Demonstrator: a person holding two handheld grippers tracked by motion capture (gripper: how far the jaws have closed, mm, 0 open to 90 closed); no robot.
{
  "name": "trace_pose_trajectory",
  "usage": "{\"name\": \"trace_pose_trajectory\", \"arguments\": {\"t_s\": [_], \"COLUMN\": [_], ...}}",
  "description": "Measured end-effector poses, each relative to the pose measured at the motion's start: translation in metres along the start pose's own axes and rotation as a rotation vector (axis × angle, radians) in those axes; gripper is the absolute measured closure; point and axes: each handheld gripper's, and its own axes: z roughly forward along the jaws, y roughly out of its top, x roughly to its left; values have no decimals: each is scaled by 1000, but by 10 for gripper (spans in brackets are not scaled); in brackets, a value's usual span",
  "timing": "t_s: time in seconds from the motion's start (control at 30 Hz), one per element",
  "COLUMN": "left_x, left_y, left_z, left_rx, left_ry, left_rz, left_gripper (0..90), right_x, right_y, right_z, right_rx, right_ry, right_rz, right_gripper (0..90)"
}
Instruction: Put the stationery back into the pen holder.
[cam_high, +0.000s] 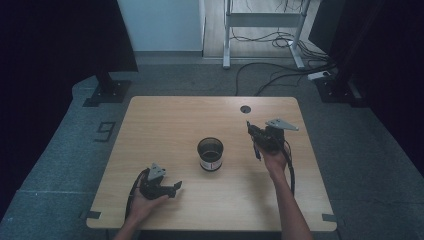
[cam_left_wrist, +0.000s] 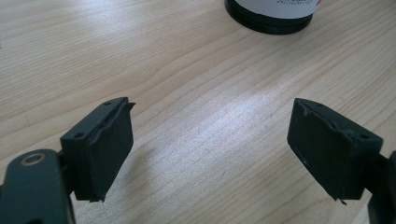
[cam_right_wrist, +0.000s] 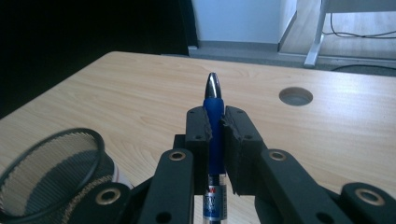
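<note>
- Light wooden table: black mesh cylindrical cup at centre.
- Left gripper, near-left of cup: jaws wide apart.
- Right gripper, right of cup: clamps blue pen.

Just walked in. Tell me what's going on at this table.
A person works with a hand-held gripper in each hand at a wooden table. The right hand-held gripper is shut on a blue pen, held off to the right of a black mesh cup standing mid-table. The left hand-held gripper is open, low over bare tabletop near the cup.

1 mesh cup, 1 blue pen, 2 grippers, 1 wooden table
</note>
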Motion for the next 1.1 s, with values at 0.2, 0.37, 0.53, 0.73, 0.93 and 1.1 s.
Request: {"name": "trace_pose_trajectory", "arguments": {"t_s": [0.2,0.37,0.53,0.73,0.93,1.1], "left_x": [-1,-3,-3,-3,-3,-3], "left_y": [0,0,0,0,0,0], "left_z": [1,2,2,2,2,2], "left_rx": [1,7,3,6,7,8], "left_ry": [-3,-12,-14,-16,-18,-21], "left_rz": [2,8,5,8,8,8], "left_gripper": [144,144,144,145,144,144], "right_x": [8,16,28,42,55,65], "right_y": [10,22,34,43,54,59], "right_z": [-5,-9,-10,-10,-8,-7], "right_rx": [-29,-59,-81,-102,-124,-130], "right_ry": [12,26,46,62,79,90], "right_rz": [2,5,-10,-30,-37,-45], "right_gripper": [789,789,789,788,788,788]}}
